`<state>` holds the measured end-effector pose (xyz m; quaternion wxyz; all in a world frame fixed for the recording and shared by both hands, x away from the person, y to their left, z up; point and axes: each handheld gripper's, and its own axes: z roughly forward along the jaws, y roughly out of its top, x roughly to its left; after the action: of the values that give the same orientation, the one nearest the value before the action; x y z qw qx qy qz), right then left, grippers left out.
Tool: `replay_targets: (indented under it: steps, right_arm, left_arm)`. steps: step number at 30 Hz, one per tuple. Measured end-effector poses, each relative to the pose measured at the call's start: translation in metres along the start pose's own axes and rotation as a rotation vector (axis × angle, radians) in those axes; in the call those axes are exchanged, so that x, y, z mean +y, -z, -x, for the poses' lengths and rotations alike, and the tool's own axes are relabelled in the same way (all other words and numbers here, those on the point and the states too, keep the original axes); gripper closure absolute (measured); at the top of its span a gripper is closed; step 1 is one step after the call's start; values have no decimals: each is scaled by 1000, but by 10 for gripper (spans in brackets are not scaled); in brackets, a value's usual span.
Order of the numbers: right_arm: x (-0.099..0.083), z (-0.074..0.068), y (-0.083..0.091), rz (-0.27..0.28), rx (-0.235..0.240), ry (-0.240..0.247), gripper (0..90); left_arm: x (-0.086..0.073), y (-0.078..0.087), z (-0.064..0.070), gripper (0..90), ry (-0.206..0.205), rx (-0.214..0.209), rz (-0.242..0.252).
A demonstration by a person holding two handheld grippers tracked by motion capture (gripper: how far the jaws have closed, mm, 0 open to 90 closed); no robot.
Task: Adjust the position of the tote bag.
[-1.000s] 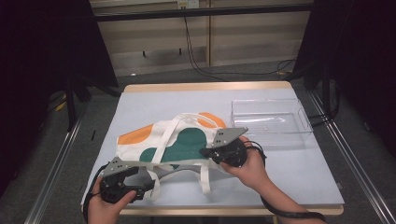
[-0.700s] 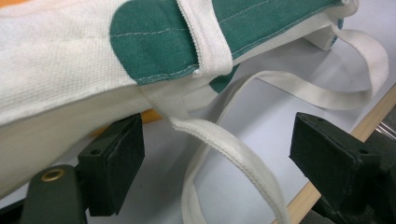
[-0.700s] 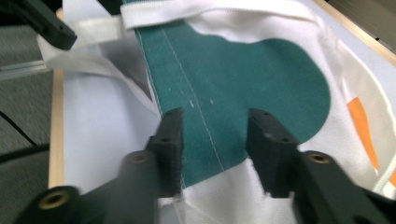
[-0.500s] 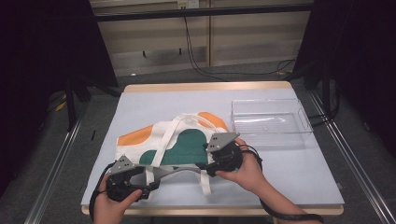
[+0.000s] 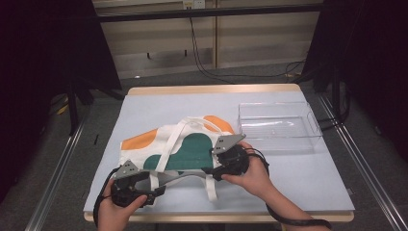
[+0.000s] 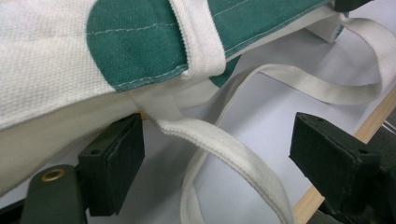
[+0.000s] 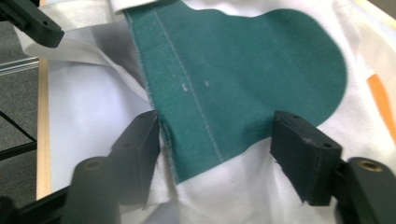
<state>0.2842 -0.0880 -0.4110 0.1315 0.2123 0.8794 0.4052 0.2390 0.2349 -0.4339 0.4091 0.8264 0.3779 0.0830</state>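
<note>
A cloth bag [image 5: 180,147], white with green and orange patches, lies flat on the desk [image 5: 308,183] near its front edge, its mouth towards the person and its white straps [image 5: 210,185] trailing over the blue surface. A clear plastic box [image 5: 279,126] stands well apart from the bag's mouth, off to the right at the back.

The left gripper [image 5: 159,180] sits at the bag's near left corner. In the left gripper view its jaws stand wide apart with nothing clamped between them: the bag's hem and one strap [image 6: 224,144] pass through the gap, and the left jaw is just under the edge of the cloth. It looks placed to catch that hem, since the mouth is the part that has to be handled to open or lift the bag.

The right gripper [image 5: 216,168] is at the bag's near right side, over the green patch [image 7: 243,79]. Its jaws are also spread wide and hold nothing; they straddle the stitched green edge, the left jaw touching a fold of the cloth there. Working both ends of the mouth at once would keep the soft cloth from sagging or twisting, which is probably why the two grippers are set apart along the same edge. The loose straps lie close to both sets of jaws and could be pinched by mistake.
</note>
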Motion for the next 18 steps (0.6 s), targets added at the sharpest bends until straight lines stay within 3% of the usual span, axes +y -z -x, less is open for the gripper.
replay_targets:
  steps: [9, 13, 18]
  right_arm:
    - [-5, -3, -3, -44, 11, 15, 334]
    - [-4, -1, -2, -34, 36, 21, 498]
    - [-2, 1, 0, -41, 40, 17, 587]
  left_arm:
    - [-1, -6, -2, 188, 7, 33, -13]
    - [-1, -7, -2, 191, 7, 31, -15]
    - [-1, -8, -3, 191, 10, 26, -17]
